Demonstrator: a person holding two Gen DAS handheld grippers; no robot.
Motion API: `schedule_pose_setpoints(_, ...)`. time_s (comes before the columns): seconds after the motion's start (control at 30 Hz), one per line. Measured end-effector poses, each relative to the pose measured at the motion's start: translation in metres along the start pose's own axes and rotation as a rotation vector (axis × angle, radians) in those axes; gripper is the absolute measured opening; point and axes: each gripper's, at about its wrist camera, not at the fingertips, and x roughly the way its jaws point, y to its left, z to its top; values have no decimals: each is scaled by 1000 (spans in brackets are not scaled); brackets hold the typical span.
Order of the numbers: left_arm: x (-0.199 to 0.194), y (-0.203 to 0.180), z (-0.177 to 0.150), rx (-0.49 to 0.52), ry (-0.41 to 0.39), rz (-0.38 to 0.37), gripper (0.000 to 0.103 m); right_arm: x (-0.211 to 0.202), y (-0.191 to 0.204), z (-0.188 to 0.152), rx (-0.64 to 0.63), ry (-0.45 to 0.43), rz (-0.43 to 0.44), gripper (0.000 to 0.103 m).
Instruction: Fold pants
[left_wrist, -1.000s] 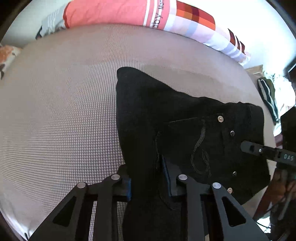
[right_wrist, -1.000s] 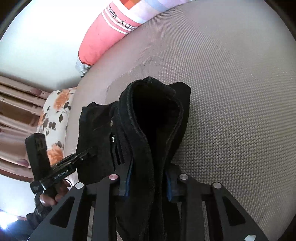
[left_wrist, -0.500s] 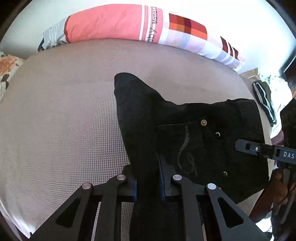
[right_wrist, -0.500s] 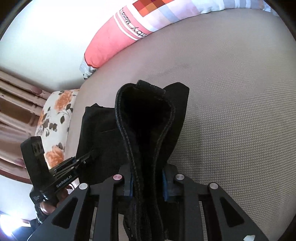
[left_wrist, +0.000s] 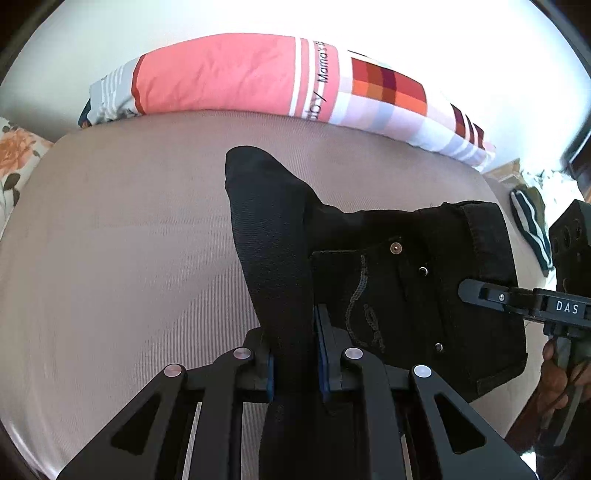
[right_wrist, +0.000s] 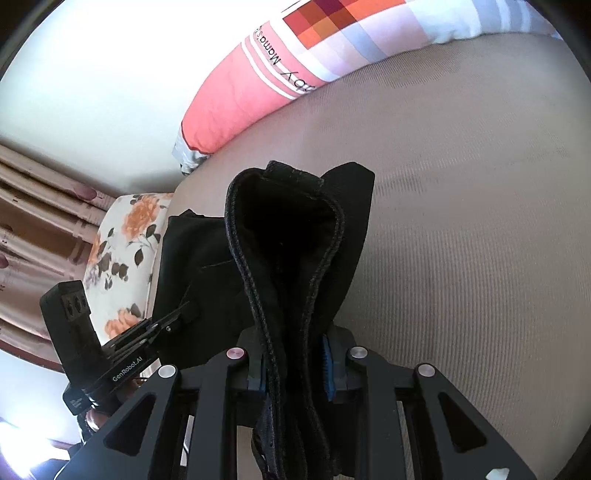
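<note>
Grey bed (left_wrist: 110, 258) – both grippers, left (left_wrist: 293, 354) and right (right_wrist: 295, 363), clamp black pants (left_wrist: 406, 280)

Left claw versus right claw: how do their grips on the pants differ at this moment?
The left claw pinches a flat, smooth fold of the black pants, beside the stitched back pocket; the right claw pinches a thicker bunch with a stitched hem edge looping open above it. The left claw's jaws have just been closing on the cloth between them; the right claw's are steady. Both are shut on the same pants over the beige bed.
</note>
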Motion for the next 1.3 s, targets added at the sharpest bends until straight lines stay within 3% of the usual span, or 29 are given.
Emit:
schedule_pose_setpoints(0.47,49,35,89,-22,-47,24,17,48,4,98,-17,-10,-5,21)
schedule_pose_setpoints(0.73,92,51,104,-22,-12,56,18,71,-8,122,-10,-18,-69,22)
schedule_pose_setpoints(0.77,98,53,102,-18,0,66,19,73,-11,122,-10,-22,-97,23)
schedule_pose_setpoints(0.87,109,57,95,-12,5,74,27,84,-23,118,-7,-10,-209,40)
schedule_pose_setpoints(1.1,112,44,87,56,-16,165,39,83,-17,110,-55,-33,-301,46)
schedule_pose_setpoints(1.17,108,45,85,46,-10,187,50,82,-15,107,-57,-27,-314,46)
schedule_pose_setpoints(1.3,95,42,73,60,-8,244,62,70,-17,88,-57,-30,-330,49)
